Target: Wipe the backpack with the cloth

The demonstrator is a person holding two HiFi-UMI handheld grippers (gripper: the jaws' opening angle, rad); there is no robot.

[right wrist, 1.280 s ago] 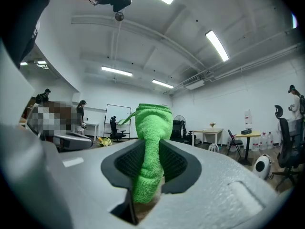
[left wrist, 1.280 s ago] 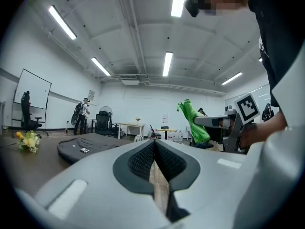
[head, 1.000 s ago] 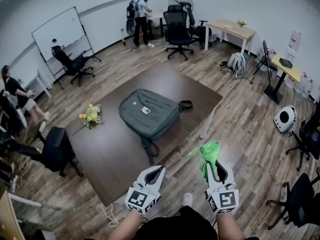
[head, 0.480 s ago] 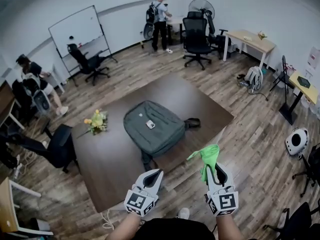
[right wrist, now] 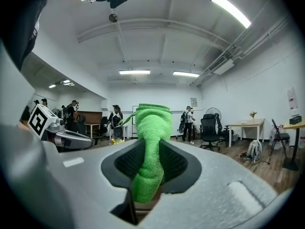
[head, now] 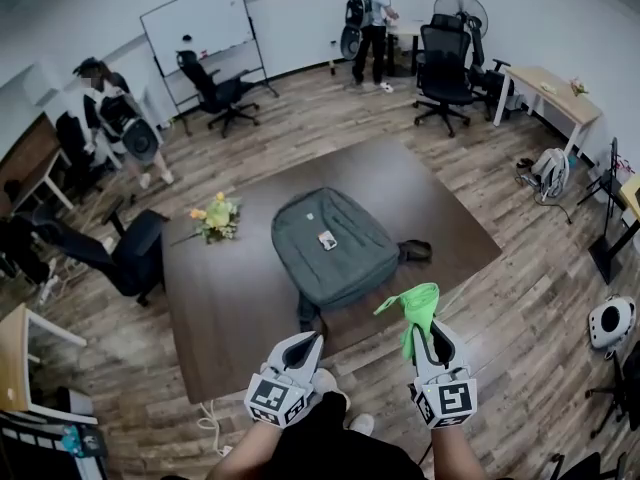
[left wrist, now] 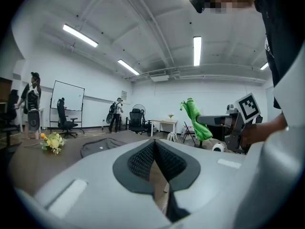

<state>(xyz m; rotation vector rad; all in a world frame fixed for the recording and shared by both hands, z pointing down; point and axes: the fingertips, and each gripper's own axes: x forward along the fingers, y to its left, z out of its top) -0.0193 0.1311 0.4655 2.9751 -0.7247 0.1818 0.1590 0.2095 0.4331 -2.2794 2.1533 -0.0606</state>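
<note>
Right gripper view: my right claw (right wrist: 152, 168) is clamped on the bunched green cloth (right wrist: 153, 123). Left claw (head: 305, 346) is closed and empty. The backpack (head: 335, 248) lies mid-worktop (head: 240, 313), well apart. Risk: the narrow pinch slips when the cloth drags over fabric.

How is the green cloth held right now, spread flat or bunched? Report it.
Bunched. The green cloth stands as a gathered roll clamped in the jaws of the right gripper, clear of the backpack.

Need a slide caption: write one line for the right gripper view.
Right tongs clamp a bunched green cloth upright; an office chair and a desk stand in the room behind.
</note>
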